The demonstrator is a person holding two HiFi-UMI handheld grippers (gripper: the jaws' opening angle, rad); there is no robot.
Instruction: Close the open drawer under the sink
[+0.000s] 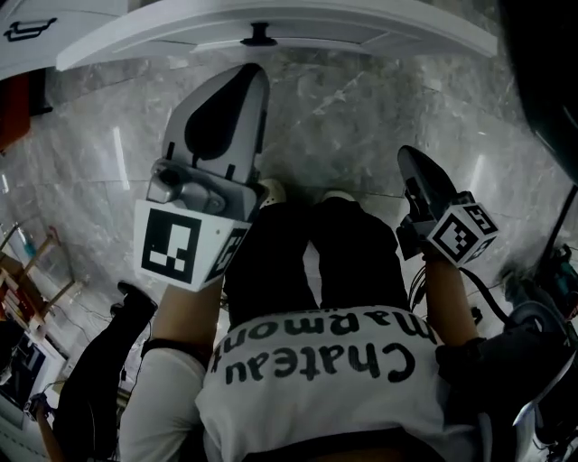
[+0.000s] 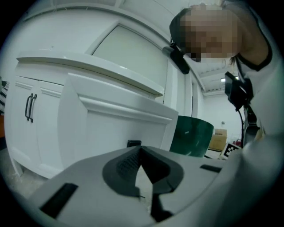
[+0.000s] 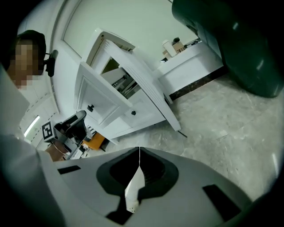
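Note:
The white drawer [image 1: 271,20] with a black knob [image 1: 260,38] juts out of the vanity at the top of the head view, just ahead of both grippers. In the left gripper view its front panel [image 2: 120,126] stands close ahead, its knob [image 2: 133,143] right above the jaw tips. My left gripper [image 1: 244,72] [image 2: 141,148] is shut and empty, pointing at the drawer front. My right gripper [image 1: 406,155] [image 3: 139,150] is lower and to the right, also shut and empty. The right gripper view shows the drawer [image 3: 148,95] pulled out, seen tilted from the side.
A dark green bin [image 2: 191,134] [image 3: 230,40] stands right of the vanity. Cabinet doors with black handles [image 2: 30,107] lie left of the drawer. Grey marble floor [image 1: 361,108] lies underfoot. Another person [image 1: 99,379] stands at lower left; cables and gear [image 1: 542,298] sit at right.

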